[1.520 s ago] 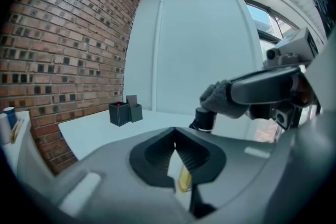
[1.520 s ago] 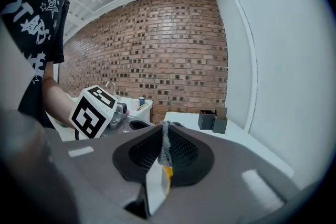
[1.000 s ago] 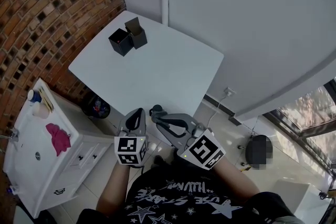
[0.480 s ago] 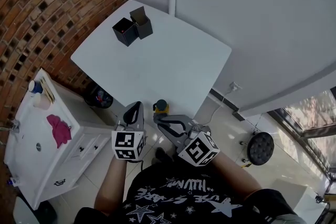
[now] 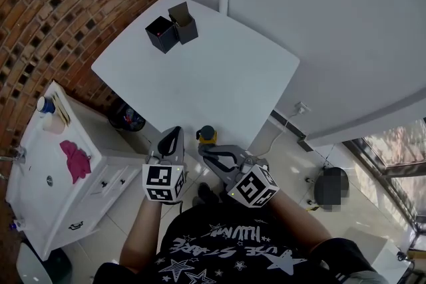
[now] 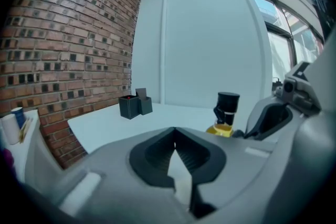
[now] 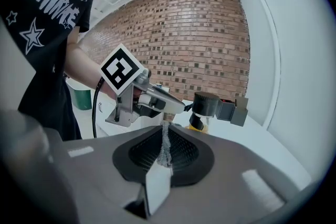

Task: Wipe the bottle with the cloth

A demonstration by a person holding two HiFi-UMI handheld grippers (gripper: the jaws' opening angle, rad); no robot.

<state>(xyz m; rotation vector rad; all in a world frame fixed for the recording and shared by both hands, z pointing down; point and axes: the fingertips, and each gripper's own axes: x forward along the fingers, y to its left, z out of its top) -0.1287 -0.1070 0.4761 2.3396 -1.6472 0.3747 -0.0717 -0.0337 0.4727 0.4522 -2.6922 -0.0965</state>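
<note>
Where the flat white table (image 5: 219, 76) ends, a black-capped yellow bottle (image 5: 206, 136) stands.

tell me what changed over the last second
The right gripper, shut on the cloth, seems to have sunk slightly beside the bottle, whose yellow body now shows in the head view; that view also shifted a little. Nothing was taken or let go. The left gripper stays shut and empty, the bottle stays at the table's near edge, the boxes at its far corner.
</note>
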